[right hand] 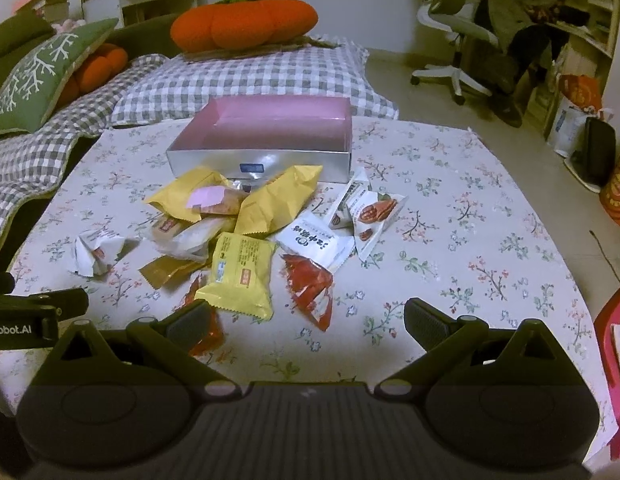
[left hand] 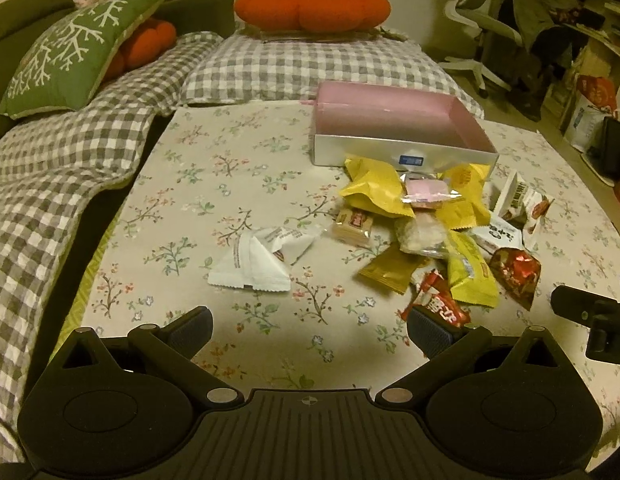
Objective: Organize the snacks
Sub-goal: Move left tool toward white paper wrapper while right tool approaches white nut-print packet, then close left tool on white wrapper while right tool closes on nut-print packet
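Two grippers hovering over near edge of floral tablecloth (left hand: 197,184), left gripper (left hand: 310,330) and right gripper (right hand: 307,320) both spread apart, gripping nothing. Snack pile (right hand: 245,232) lying mid-table, touching near wall of pink-lined box (right hand: 269,162). White packet (left hand: 257,258) sitting left, apart from pile.

L & R wrist cams, low over table (left hand: 229,168), facing box (right hand: 265,160), shared snack pile (right hand: 245,236)

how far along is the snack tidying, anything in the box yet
Nothing looks done: the pink-lined box shows no snacks inside. Nothing is in hand; the left gripper and right gripper are open. Left: the snack pile and the stray white packet.
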{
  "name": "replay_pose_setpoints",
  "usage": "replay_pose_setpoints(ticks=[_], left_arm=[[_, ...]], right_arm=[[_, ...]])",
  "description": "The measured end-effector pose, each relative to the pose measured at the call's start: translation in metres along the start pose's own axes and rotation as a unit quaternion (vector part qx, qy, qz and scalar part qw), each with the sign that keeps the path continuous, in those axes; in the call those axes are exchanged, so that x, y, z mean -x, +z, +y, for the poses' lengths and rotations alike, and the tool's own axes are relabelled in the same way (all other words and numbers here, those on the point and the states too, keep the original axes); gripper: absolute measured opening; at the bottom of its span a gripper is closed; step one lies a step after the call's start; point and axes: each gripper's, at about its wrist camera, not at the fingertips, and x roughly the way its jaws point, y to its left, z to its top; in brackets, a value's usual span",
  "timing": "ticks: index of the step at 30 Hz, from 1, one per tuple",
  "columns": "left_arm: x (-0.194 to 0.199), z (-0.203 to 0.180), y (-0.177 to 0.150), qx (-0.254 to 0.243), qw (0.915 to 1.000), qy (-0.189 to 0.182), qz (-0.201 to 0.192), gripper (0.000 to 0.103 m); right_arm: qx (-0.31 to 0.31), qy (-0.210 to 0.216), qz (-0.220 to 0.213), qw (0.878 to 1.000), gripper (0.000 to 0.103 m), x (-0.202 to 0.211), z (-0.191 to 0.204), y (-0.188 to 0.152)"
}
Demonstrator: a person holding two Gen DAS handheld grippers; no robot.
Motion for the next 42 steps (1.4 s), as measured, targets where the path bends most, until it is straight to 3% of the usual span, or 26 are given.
replay_pose_setpoints(ticks=[5, 10, 13, 18, 24, 31, 34, 42], left_arm=[[-0.006, 0.019, 0.015, 0.014, 0.9999, -0.007, 0.005, 0.103], [-0.010, 0.060, 0.039, 0.068, 0.9976, -0.013, 0.002, 0.103], [-0.012, 0.078, 0.050, 0.092, 0.9956, -0.018, 0.002, 0.103], [-0.030, 0.091, 0.051, 0.121, 0.9916, -0.032, 0.035, 0.103], [-0.060, 0.072, 0.044, 0.084, 0.9931, -0.034, 0.075, 0.103], [-0.081, 0.062, 0.049, 0.038, 0.9957, -0.016, 0.083, 0.103], [-0.089, 0.062, 0.049, 0.029, 0.9955, -0.016, 0.089, 0.103], [-0.105, 0.065, 0.046, 0.016, 0.9947, -0.010, 0.101, 0.103]], right_arm=[[-0.007, 0.025, 0.008, 1.000, 0.103, -0.007, -0.005, 0.006], [-0.091, 0.071, 0.026, 0.993, 0.103, -0.019, -0.032, 0.021], [-0.135, 0.076, 0.017, 0.988, 0.103, -0.022, -0.046, 0.030], [-0.120, 0.068, 0.033, 0.990, 0.103, -0.032, -0.046, 0.042], [-0.106, 0.076, 0.064, 0.989, 0.102, -0.048, -0.039, 0.038], [-0.128, 0.089, 0.086, 0.984, 0.094, -0.059, -0.048, 0.036], [-0.156, 0.097, 0.098, 0.978, 0.081, -0.065, -0.058, 0.034], [-0.175, 0.096, 0.106, 0.974, 0.078, -0.071, -0.067, 0.033]])
